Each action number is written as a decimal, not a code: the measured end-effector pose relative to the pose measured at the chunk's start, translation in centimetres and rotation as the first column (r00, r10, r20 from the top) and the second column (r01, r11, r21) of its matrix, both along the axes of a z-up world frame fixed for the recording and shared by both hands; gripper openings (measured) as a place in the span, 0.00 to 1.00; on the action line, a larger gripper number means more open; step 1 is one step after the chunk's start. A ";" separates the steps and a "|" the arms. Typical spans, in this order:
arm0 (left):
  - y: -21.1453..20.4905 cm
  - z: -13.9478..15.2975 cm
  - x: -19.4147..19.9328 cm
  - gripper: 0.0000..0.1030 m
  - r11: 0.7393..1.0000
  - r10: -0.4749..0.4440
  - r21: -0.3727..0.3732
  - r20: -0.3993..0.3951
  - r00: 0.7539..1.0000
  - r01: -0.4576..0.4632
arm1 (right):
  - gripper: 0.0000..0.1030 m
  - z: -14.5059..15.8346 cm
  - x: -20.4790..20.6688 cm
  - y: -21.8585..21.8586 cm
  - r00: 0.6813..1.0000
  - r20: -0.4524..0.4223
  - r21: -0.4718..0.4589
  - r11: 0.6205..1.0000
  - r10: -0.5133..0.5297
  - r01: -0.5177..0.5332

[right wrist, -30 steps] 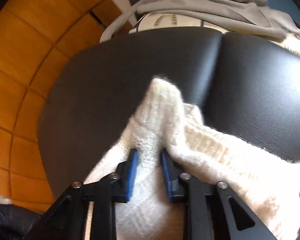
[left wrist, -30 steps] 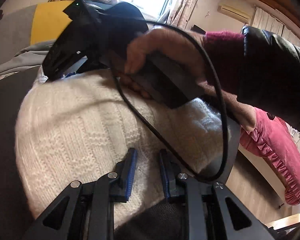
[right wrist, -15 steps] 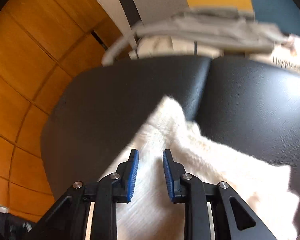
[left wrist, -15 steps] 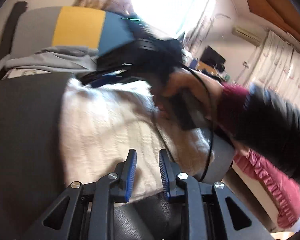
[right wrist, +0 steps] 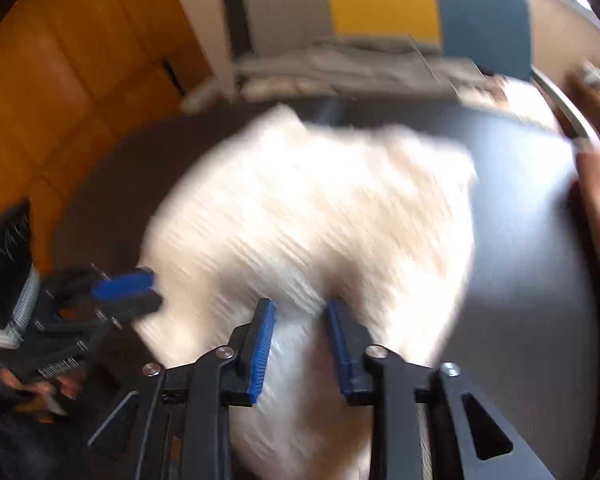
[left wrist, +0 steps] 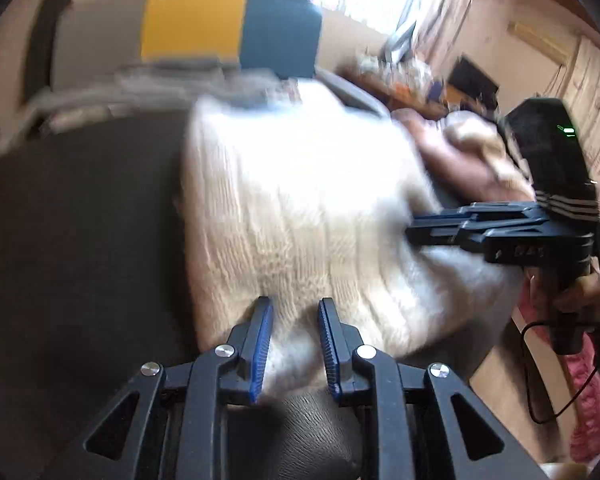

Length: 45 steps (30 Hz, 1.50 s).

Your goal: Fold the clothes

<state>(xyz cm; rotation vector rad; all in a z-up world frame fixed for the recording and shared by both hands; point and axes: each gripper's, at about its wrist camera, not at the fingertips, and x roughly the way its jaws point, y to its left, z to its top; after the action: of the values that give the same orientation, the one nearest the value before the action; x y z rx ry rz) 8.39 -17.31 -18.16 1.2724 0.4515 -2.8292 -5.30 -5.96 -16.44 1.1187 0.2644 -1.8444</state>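
Left wrist view: your left gripper (left wrist: 294,344), 2 blue pads (left wrist: 262,344) a narrow gap apart, the near edge of the cream knit sweater (left wrist: 300,208) between them; blur hides whether they pinch it. Sweater lies folded on the black leather seat (left wrist: 80,240). Your right gripper (left wrist: 416,232) enters from the right, fingertips at the sweater's edge. Right wrist view: your right gripper's jaws are closing with sweater fabric between them; contact cannot be told. Behind: 1 grey-yellow-blue cushion (right wrist: 384,0), grey garment (right wrist: 340,64).
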 end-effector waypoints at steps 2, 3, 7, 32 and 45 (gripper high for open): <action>0.2 -0.5 0.1 0.22 1.000 0.009 -0.005 -0.012 1.000 -0.009 | 0.19 -0.9 0.1 1.3 0.999 0.015 -0.037 0.999 -0.036 0.036; 0.1 -0.5 0.2 0.22 1.000 0.008 -0.005 -0.014 1.000 -0.008 | 0.19 -1.2 0.1 1.6 0.999 0.016 -0.058 0.997 -0.046 0.047; -1.3 1.1 1.4 0.23 0.998 0.014 0.062 -0.077 0.997 -0.009 | 0.19 -0.7 -0.1 2.3 0.995 0.055 -0.117 0.989 -0.079 0.085; -16.1 -2.0 -6.7 0.63 0.847 0.004 0.531 0.016 1.000 -0.012 | 1.00 -5.4 -8.0 5.0 0.801 0.571 -0.242 0.896 -0.178 0.372; -14.5 -3.8 -11.1 0.76 0.826 -0.077 0.559 -0.024 0.997 0.077 | 1.00 -5.7 -8.1 -0.7 0.846 0.527 -0.195 0.958 -0.078 0.209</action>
<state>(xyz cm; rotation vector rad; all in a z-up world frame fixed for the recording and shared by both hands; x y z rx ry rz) -2.75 -31.78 -21.93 1.3756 1.3434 -2.8608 -13.40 -6.69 -22.14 1.4330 -0.3639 -1.5730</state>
